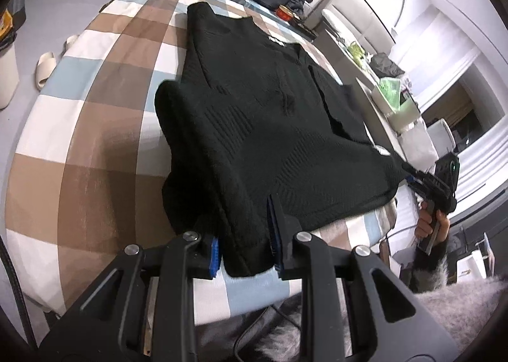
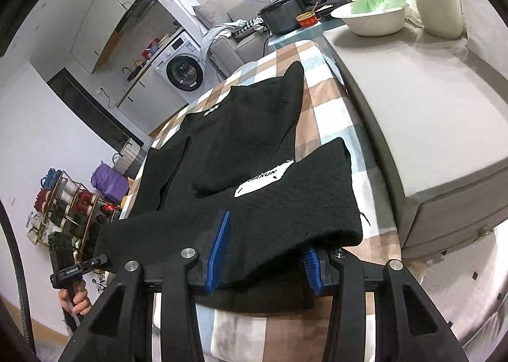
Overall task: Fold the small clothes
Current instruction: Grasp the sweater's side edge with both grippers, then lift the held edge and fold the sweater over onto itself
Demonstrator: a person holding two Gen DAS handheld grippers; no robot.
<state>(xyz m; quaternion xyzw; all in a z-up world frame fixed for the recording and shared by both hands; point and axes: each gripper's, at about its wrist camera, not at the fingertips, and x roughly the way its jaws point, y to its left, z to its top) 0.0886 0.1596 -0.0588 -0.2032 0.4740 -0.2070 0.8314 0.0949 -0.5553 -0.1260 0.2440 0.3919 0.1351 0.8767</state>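
A black knit sweater (image 1: 263, 114) lies spread on a checked cloth (image 1: 95, 108), with its sleeves folded in over the body. My left gripper (image 1: 244, 251) is shut on the near hem, blue pads on either side of the fabric. My right gripper (image 2: 263, 257) is shut on the other hem corner; the sweater (image 2: 254, 146) drapes over its fingers, and a white label (image 2: 263, 181) shows near them. The right gripper also shows in the left wrist view (image 1: 435, 184), and the left gripper shows in the right wrist view (image 2: 76, 266).
A grey sofa (image 2: 428, 102) runs along the right of the cloth, with a white bowl (image 2: 371, 17) and a green bag on it. A washing machine (image 2: 184, 67) stands far back. A thread rack (image 2: 63, 203) and slippers (image 1: 47, 67) are on the floor.
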